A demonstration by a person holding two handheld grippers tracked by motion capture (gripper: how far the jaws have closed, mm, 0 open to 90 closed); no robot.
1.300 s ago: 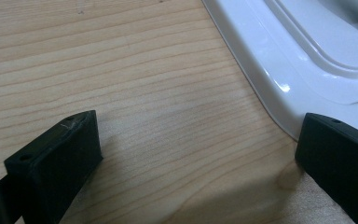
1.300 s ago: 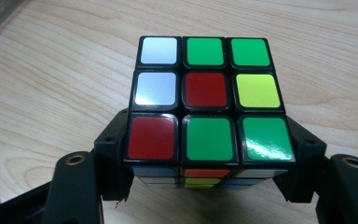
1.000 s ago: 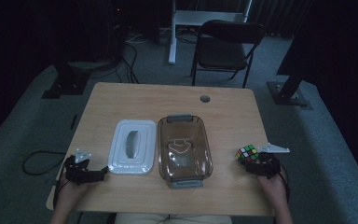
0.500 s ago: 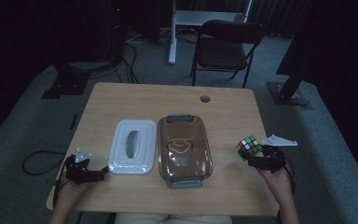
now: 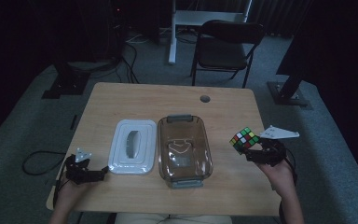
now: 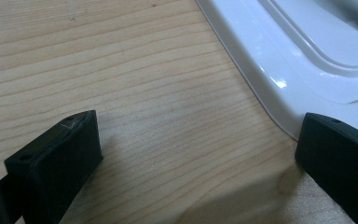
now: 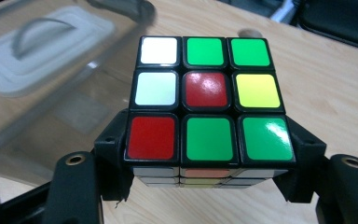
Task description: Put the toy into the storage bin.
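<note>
A scrambled puzzle cube [image 5: 244,139] [image 7: 208,105] hangs above the table's right side, and my right gripper [image 5: 253,151] [image 7: 208,154] is shut on its two sides. A clear lidless container [image 5: 184,151] [image 7: 46,107] sits at the table's middle, to the cube's left. Its white lid [image 5: 132,146] [image 7: 42,44] lies flat beside it, handle up. My left gripper [image 5: 103,172] [image 6: 196,158] rests low on the wood at the front left, open with bare table between its jaws. One jaw is close to the rim of that lid [image 6: 279,79].
The wooden table [image 5: 168,102] has a round cable hole [image 5: 205,99] near its far edge. A folding chair [image 5: 227,46] and a desk leg stand behind the table. Cables lie on the grey floor at the left.
My right gripper has lifted the cube off the table, up and a little farther from the front edge. The left gripper has stayed put.
</note>
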